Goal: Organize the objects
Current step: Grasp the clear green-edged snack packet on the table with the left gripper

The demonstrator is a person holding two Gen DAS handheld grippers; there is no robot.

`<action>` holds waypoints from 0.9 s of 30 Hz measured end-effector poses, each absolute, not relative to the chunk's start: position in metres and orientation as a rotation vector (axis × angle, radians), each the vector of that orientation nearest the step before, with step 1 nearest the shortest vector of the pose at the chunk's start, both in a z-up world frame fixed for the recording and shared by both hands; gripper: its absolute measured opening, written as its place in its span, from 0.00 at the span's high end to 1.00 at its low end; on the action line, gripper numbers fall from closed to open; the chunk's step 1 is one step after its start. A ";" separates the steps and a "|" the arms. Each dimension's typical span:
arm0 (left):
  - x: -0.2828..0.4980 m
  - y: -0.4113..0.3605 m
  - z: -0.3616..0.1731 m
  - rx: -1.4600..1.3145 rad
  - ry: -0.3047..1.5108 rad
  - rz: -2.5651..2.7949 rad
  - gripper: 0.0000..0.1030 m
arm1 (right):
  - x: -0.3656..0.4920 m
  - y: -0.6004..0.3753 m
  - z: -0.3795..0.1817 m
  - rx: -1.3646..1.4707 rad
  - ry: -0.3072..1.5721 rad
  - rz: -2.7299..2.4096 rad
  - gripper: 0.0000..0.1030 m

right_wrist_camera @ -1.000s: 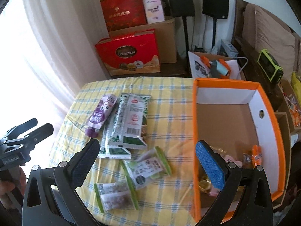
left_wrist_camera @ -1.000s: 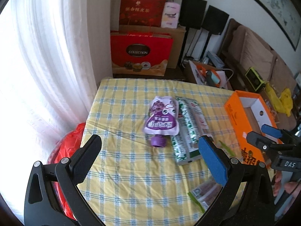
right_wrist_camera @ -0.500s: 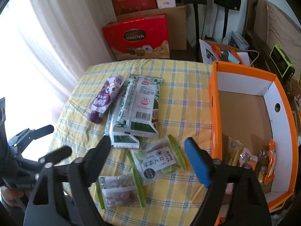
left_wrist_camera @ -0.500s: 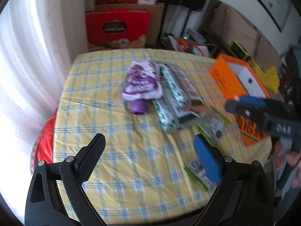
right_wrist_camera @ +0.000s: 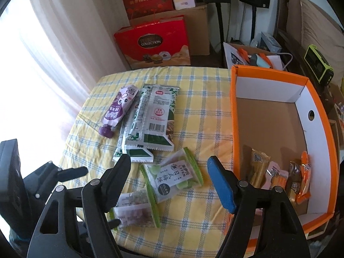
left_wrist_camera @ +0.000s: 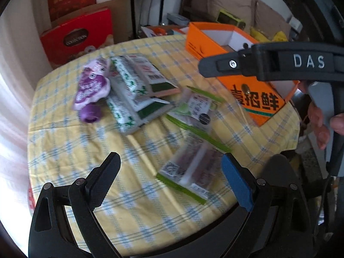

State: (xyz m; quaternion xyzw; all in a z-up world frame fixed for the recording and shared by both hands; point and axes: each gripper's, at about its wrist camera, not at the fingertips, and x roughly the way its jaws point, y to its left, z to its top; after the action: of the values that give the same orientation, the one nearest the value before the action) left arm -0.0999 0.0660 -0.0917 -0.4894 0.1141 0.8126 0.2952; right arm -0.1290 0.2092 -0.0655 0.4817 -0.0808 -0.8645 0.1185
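Note:
On the yellow checked tablecloth (left_wrist_camera: 75, 150) lie a purple spout pouch (left_wrist_camera: 91, 88), long green-and-white packets (left_wrist_camera: 133, 88), a green sweets packet (left_wrist_camera: 197, 107) and a pinkish snack packet (left_wrist_camera: 191, 172). My left gripper (left_wrist_camera: 171, 180) hangs open over the pinkish packet, which lies between its fingers, untouched. In the right wrist view my right gripper (right_wrist_camera: 168, 182) is open above the green sweets packet (right_wrist_camera: 174, 178), pads clear of it. One left finger (right_wrist_camera: 73, 171) shows beside the pinkish packet (right_wrist_camera: 133, 211). The orange box (right_wrist_camera: 233, 107) at the right holds several small snacks (right_wrist_camera: 279, 176).
A red gift box (right_wrist_camera: 154, 43) and cardboard cartons stand on the floor behind the table. A white curtain (right_wrist_camera: 43, 43) hangs at the left. A person's hand (left_wrist_camera: 318, 124) holds the right gripper's handle. The table's front edge is close under both grippers.
My left gripper swung right, rolled and sank toward the pinkish packet. The right gripper's jaws narrowed and it shifted from the box edge to over the green packet.

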 end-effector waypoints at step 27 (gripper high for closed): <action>-0.095 0.095 -0.126 -1.339 0.462 2.041 0.51 | -0.119 0.221 -0.063 1.422 -0.219 -2.496 0.27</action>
State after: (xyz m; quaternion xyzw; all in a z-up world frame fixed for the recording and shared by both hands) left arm -0.0955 0.0951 -0.1263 -0.5101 0.1759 0.7776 0.3228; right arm -0.1187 0.2213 -0.0630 0.4893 -0.0754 -0.8590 0.1302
